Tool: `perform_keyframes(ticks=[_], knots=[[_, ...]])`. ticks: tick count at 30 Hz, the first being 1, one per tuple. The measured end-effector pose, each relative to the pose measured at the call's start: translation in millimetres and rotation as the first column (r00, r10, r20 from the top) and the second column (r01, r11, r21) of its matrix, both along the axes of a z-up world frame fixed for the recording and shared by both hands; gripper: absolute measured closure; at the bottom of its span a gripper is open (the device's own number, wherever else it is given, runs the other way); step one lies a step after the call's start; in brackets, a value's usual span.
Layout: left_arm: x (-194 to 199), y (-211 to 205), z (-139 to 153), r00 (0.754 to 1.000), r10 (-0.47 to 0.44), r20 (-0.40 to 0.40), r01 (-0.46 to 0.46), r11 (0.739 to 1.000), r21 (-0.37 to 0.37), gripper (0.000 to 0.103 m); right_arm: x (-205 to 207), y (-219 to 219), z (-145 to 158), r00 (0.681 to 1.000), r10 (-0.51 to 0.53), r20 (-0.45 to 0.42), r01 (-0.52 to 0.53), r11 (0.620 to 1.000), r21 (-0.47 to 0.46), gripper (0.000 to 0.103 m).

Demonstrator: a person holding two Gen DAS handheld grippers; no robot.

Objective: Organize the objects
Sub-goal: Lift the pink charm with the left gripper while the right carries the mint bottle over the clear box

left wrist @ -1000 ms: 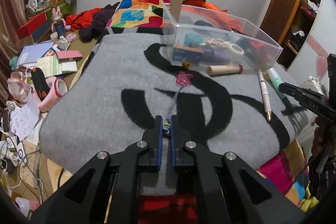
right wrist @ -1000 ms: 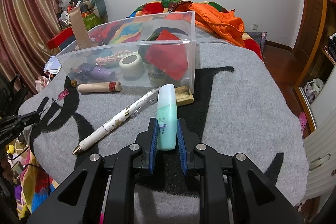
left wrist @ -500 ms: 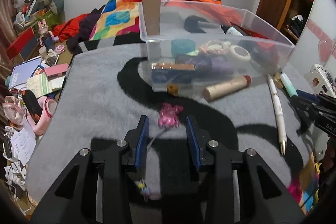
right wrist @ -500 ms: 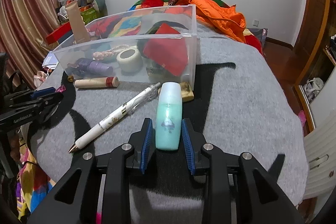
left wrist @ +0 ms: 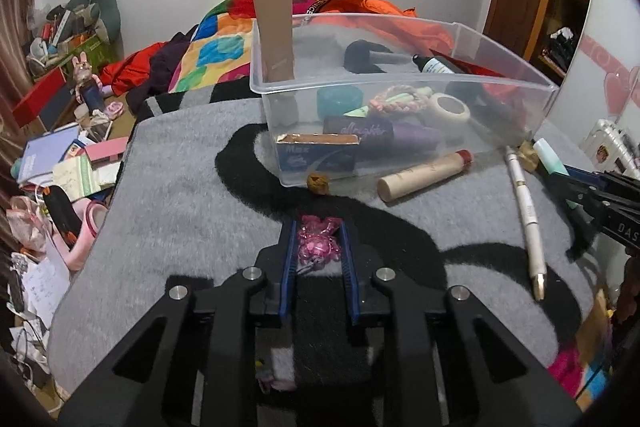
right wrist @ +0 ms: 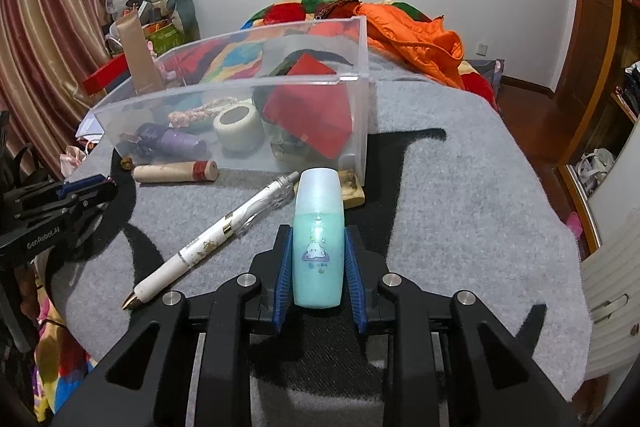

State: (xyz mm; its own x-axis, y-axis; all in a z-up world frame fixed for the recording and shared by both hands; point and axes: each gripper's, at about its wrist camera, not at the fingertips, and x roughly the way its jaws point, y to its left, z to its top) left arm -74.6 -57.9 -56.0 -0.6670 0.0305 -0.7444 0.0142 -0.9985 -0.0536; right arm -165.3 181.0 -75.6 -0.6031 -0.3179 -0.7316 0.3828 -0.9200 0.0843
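A: Pink trinket (left wrist: 319, 243) flat on the grey blanket (left wrist: 180, 195), lying between the pads of the left gripper (left wrist: 319, 247). Jaws set at a middling width, one pad close on each side; touching or not, hard to tell from here, so not clamped as far as can be seen.

B: Teal bottle (right wrist: 318, 239) lying lengthwise in the right gripper (right wrist: 318, 259), pale cap pointing away toward the clear plastic bin (right wrist: 240, 83). Blue pads tight against both flanks, or very nearly so. Resting on the blanket, just in front of the bin's near corner.

A: Beside that bottle, a white pen (right wrist: 216, 239) slanted on the blanket, gold tip nearest the camera. Further left, a beige tube with a red band (right wrist: 176, 171) lying along the bin's front wall.

B: Inside the bin: tape roll (right wrist: 238, 127), purple tube (right wrist: 172, 141), red pouch (right wrist: 316, 111), braided cord (left wrist: 400, 99), tall tan tube (left wrist: 272, 11) standing upright in the corner.

A: Small brown nut-like lump (left wrist: 318, 183) just outside the bin, beyond the trinket.
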Motion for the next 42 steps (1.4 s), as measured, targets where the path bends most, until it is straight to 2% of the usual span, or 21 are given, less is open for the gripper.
perform_keyframes(ticks=[2,10,16,25,37,42], knots=[[3.6,0.2,4.8,1.000,-0.003,-0.009,0.003,1.000,0.026,0.082,1.0,1.3,4.6,1.000,0.001,-0.011,-0.001,1.000,-0.009,0.080],[13.7,12.3,40.9,0.995,-0.024,-0.097,0.029,0.998,0.051,0.082,6.9,0.6,28.4,0.998,0.014,-0.057,-0.017,0.998,-0.056,0.080],[14.1,24.3,75.0,0.982,-0.048,-0.184,0.061,0.996,0.063,0.082,6.4,-3.4,50.9,0.994,0.035,-0.103,-0.044,0.996,-0.083,0.080],[0.6,34.4,112.0,0.964,-0.066,-0.257,0.087,0.994,0.071,0.082,-8.0,-8.8,79.9,0.985,0.047,-0.168,-0.064,0.993,-0.101,0.080],[-33.4,23.6,149.3,0.949,-0.022,-0.313,0.068,0.989,0.134,0.082,-36.9,-27.9,105.2,0.972,0.066,-0.224,-0.096,0.988,-0.123,0.080],[-47.9,19.4,141.1,0.955,-0.009,-0.298,0.053,0.989,0.141,0.082,-49.8,-45.0,100.0,0.974,0.088,-0.207,-0.114,0.987,-0.115,0.080]])
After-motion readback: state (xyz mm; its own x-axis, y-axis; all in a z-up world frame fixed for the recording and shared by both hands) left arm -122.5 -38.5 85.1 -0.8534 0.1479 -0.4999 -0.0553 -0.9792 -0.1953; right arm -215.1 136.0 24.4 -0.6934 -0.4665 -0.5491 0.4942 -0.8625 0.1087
